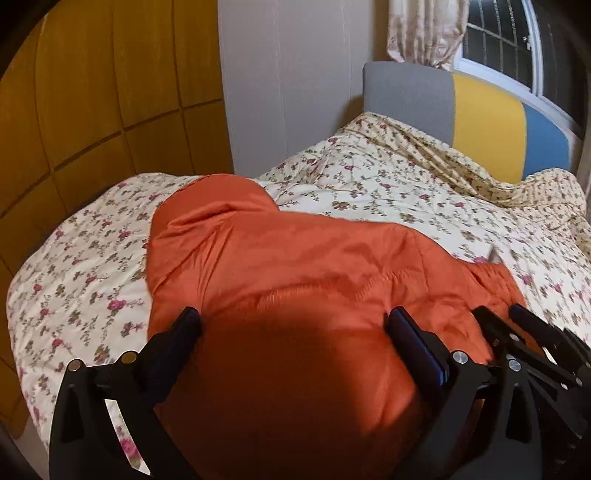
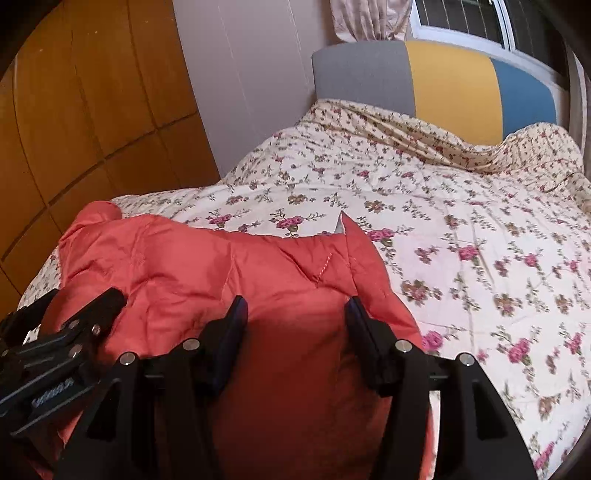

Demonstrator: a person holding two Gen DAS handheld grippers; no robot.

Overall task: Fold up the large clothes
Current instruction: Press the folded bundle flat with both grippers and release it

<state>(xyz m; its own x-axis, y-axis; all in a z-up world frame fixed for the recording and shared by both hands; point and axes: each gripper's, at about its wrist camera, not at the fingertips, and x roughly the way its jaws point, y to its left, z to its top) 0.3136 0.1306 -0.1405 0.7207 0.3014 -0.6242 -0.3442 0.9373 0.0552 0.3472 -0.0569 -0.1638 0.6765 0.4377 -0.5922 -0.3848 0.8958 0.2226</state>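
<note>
Both grippers hover side by side with jaws apart: the left gripper point(image 1: 291, 321) and the right gripper point(image 2: 295, 310) each straddle the near end of one orange padded jacket point(image 1: 280, 258), clamping nothing. The jacket lies on the floral quilt point(image 1: 388, 184), seemingly folded into a compact bundle; smoothing or another fold may remain.

Bedroom ahead of me, bed against far wall.
Cream floral quilted bedspread point(image 2: 461, 229), grey-yellow-blue padded headboard point(image 2: 454, 77), orange-brown wooden panelled wardrobe point(image 1: 92, 92) left, pale wall point(image 1: 295, 85), barred window point(image 1: 495, 33), patterned curtain point(image 1: 424, 29).
</note>
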